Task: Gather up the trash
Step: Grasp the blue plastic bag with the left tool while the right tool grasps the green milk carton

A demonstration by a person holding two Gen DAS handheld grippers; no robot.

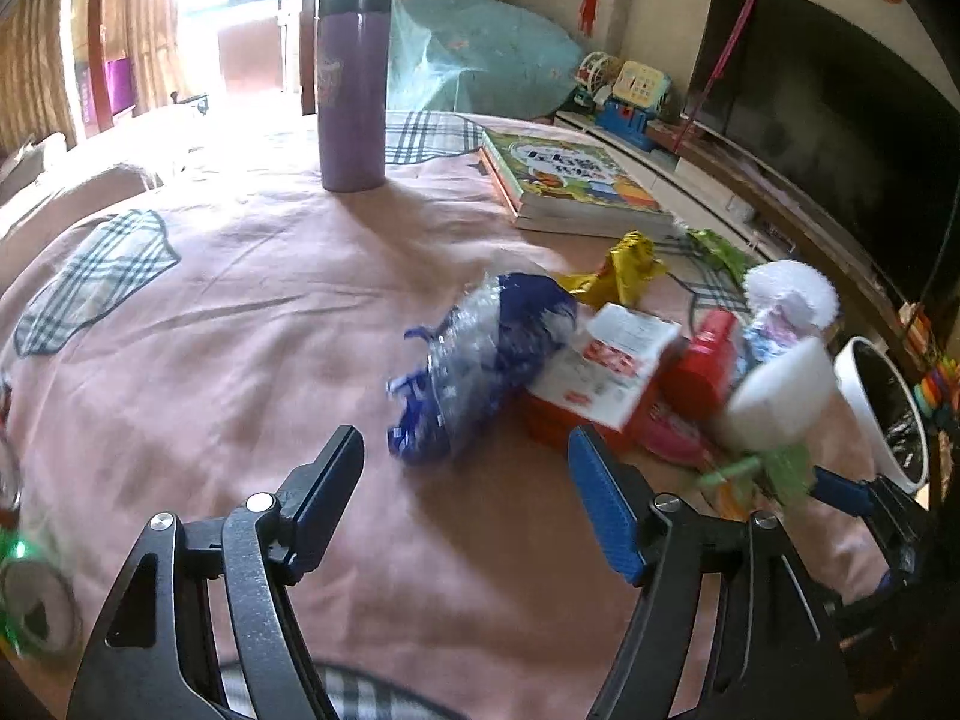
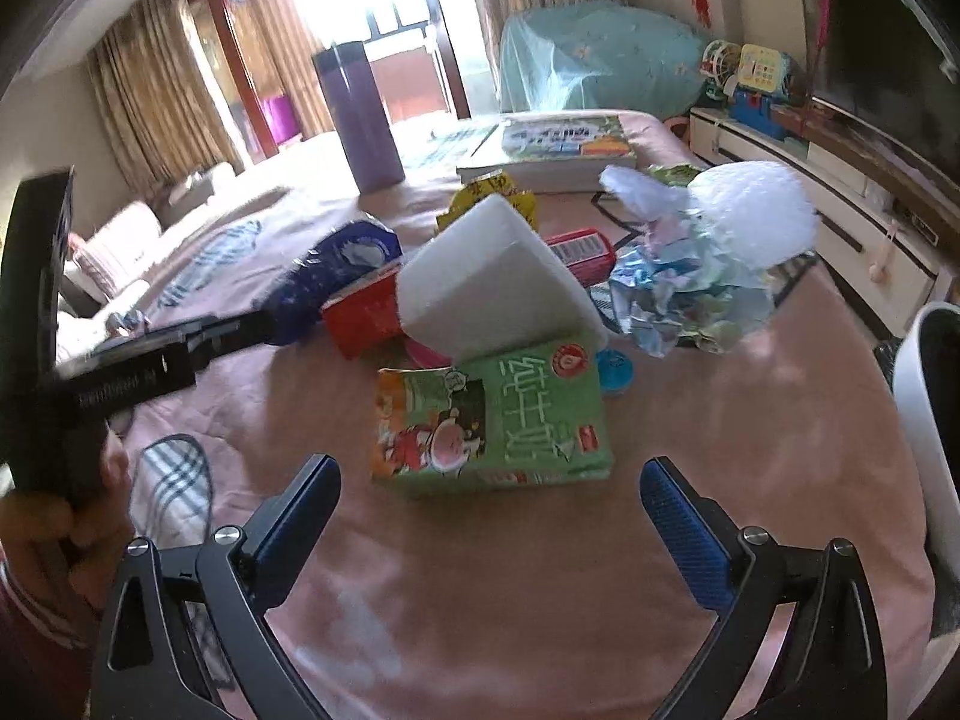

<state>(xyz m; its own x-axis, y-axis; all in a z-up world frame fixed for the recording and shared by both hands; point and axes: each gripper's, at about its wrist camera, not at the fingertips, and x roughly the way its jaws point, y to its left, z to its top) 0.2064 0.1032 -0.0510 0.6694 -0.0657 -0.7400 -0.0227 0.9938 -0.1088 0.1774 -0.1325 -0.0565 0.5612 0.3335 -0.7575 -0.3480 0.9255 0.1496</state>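
Note:
Trash is piled on a pink bedspread (image 1: 240,360). My left gripper (image 1: 465,468) is open and empty, and a crumpled blue and clear plastic wrapper (image 1: 480,360) lies just beyond its fingertips. Right of the wrapper are a red and white carton (image 1: 606,372), a red can (image 1: 708,360) and a white foam block (image 1: 780,396). My right gripper (image 2: 489,480) is open over the bedspread. A flattened green drink carton (image 2: 498,420) lies just ahead of its fingertips, untouched. Behind the carton are the foam block (image 2: 498,282) and crumpled foil wrappers (image 2: 678,300).
A white trash bin (image 1: 882,414) with a black liner stands at the bed's right edge (image 2: 924,408). A purple bottle (image 1: 351,90) and a book (image 1: 570,180) sit further back. A yellow wrapper (image 1: 624,270) lies near the book. A TV (image 1: 828,120) lines the right wall.

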